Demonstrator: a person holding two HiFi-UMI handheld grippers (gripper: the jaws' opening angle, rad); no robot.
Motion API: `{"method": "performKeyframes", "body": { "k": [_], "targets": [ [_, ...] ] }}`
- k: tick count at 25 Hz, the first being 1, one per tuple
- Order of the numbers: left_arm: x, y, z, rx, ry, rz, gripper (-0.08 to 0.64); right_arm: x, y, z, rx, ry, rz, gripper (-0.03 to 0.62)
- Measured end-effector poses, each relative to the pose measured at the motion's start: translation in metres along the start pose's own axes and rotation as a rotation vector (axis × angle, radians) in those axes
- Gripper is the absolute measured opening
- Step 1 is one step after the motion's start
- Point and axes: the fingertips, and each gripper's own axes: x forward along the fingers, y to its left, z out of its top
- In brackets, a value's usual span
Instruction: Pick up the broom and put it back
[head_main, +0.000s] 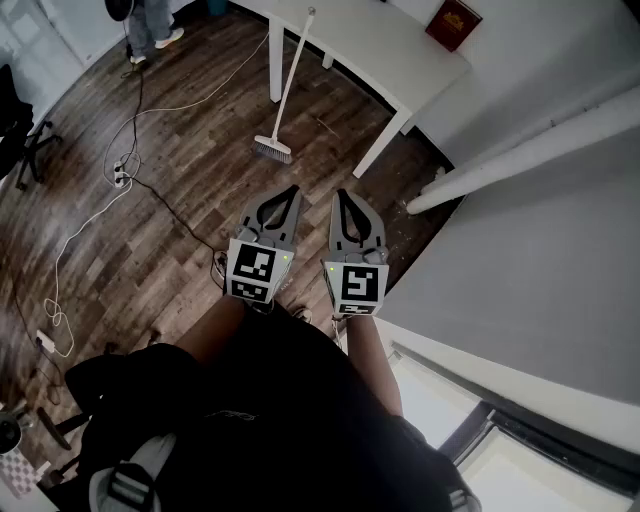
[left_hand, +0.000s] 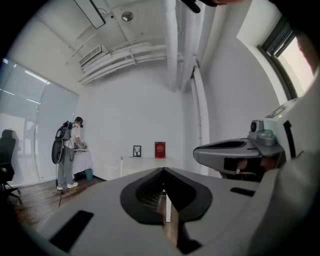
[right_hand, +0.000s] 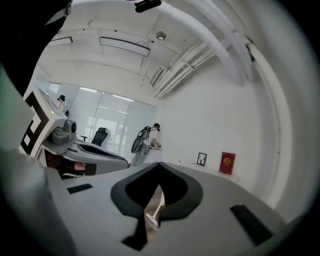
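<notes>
- Under you, the floor (head_main: 180, 200) is made of dark wooden planks with a worn grain, and a smooth grey wall (head_main: 540, 260) runs along its right side.
- Ahead, a white table (head_main: 375, 45) with straight square legs stands by that wall.
- Your two forearms reach forward side by side, close to each other, and both grippers point about level toward the table.
- Your left gripper (head_main: 293, 188) has its grey jaws closed tip to tip, and the rounded hollow behind the tips has nothing in it.
- Your right gripper (head_main: 341, 192) is the same: jaws together, holding nothing.
- The broom (head_main: 290, 85) is well apart from both grippers. Its thin white handle leans tilted against the table edge, and its flat pale head rests on the floor near a table leg.
- A red book (head_main: 453, 22) with a gold mark stands on the table near the wall.
- Thin white cables (head_main: 100, 205) lie curled on the floor at the left.
</notes>
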Motion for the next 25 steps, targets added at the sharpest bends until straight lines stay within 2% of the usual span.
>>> {"method": "performKeyframes", "body": {
  "k": [6, 11, 17, 21, 25],
  "targets": [
    [-0.007, 0.028, -0.013, 0.001, 0.034, 0.012, 0.002, 0.019, 0.028, -0.004, 0.013, 0.008, 0.020, 0.021],
    [-0.013, 0.064, -0.029, -0.037, 0.063, 0.072, 0.002, 0.050, 0.057, -0.012, 0.040, 0.006, 0.126, 0.021],
    [-0.033, 0.137, -0.039, -0.084, 0.082, 0.220, 0.002, 0.104, 0.108, -0.008, 0.073, 0.049, 0.257, 0.023],
    [-0.056, 0.198, -0.061, -0.150, 0.131, 0.334, 0.002, 0.148, 0.143, -0.040, 0.014, 0.114, 0.383, 0.023],
    [-0.081, 0.268, -0.093, -0.212, 0.188, 0.434, 0.002, 0.206, 0.185, -0.051, 0.043, 0.165, 0.448, 0.023]
  ]
}}
